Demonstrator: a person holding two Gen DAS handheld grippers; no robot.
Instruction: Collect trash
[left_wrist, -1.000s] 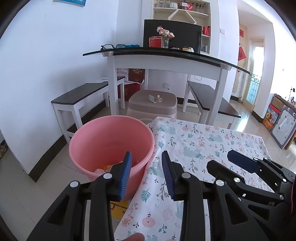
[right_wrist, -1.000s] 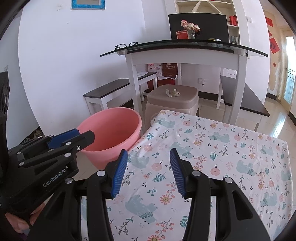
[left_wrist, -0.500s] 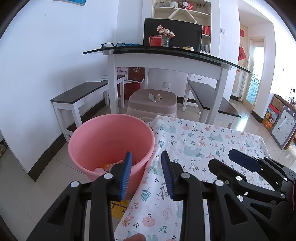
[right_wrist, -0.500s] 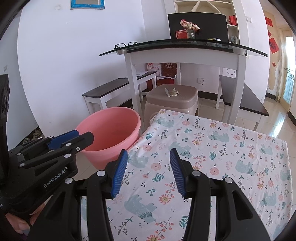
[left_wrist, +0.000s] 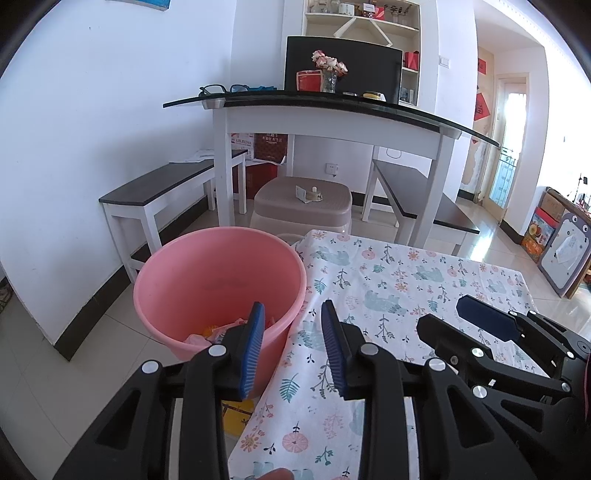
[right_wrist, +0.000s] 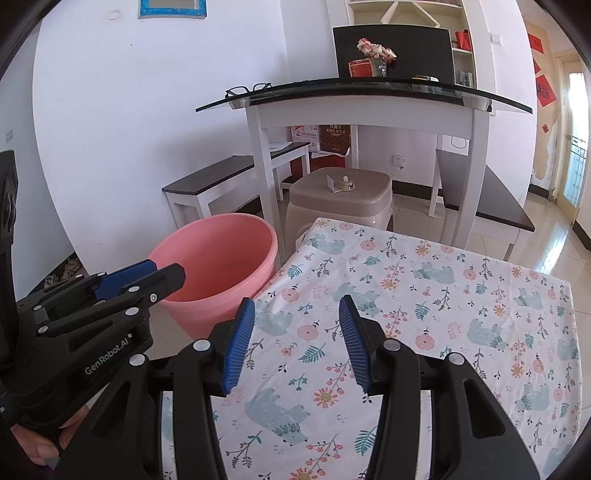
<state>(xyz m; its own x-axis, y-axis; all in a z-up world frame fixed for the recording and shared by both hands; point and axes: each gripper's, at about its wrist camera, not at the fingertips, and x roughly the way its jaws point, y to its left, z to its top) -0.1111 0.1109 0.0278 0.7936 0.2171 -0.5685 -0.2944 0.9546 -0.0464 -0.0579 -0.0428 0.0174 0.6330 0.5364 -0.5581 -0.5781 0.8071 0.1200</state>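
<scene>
Just beyond the left gripper (left_wrist: 292, 345), the pink plastic bucket (left_wrist: 207, 273) stands on the floor tiles, its rim touching the hanging edge of the floral tablecloth (left_wrist: 399, 288). The collected trash (left_wrist: 216, 330) (crumpled pinkish and orange scraps) lies at the bucket's bottom, ahead and below the left fingers. The left jaws stand fairly wide with nothing between them. The right gripper (right_wrist: 297, 345), empty and parted at a moderate width, hangs over the cloth, farther from the bucket. No loose trash shows on the table, so collecting looks finished. The bare tabletop leaves both hands open room to withdraw.
</scene>
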